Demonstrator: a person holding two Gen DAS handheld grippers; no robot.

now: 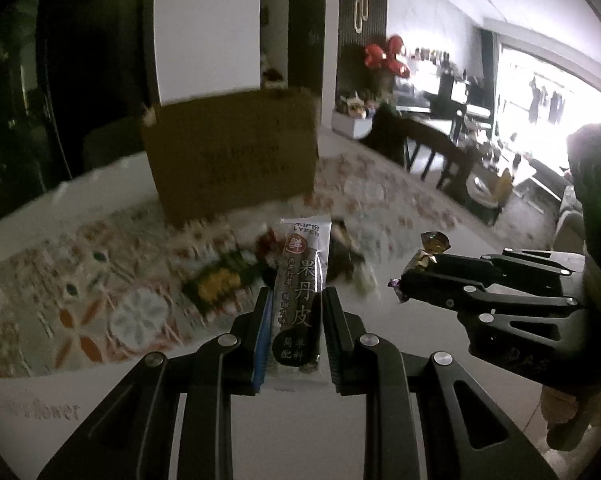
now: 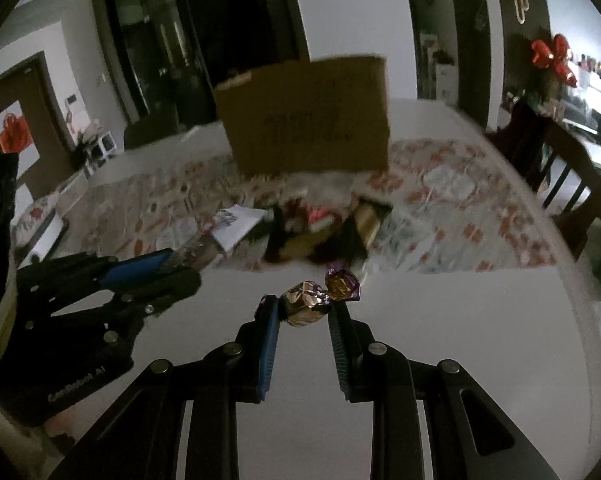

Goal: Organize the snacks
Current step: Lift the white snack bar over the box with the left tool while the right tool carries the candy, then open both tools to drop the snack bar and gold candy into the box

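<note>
**Two snacks off the table, box waiting behind**

Widest in view: white table [image 2: 440, 340], bare in the foreground, with a flower-patterned runner [image 1: 100, 312] laid across the middle. Standing on the runner at the far side, a brown cardboard box [image 1: 232, 152], upright, with blurred print on its face; probably the destination, though its opening cannot be made out. In front of the box, a loose heap of mixed snack packets [image 2: 320, 232], too blurred to sort one from another.

Left gripper [image 1: 296, 320] clamped on a long flat snack stick [image 1: 302, 280] in a printed wrapper, held by its lower half, upper half standing free above the fingertips and clear of the table. Likely light and somewhat bendy; film wrapper probably slick, so a grip at mid-length with the flat faces against the pads looks soundest.

Right gripper [image 2: 304, 312] closed on a foil-wrapped candy [image 2: 306, 304], pinched at its body right at the fingertips, twisted purple end sticking out past them. Small, light, crinkly; foil liable to slip or tear if taken by a twisted end, so the firm middle seems the better hold.
</note>
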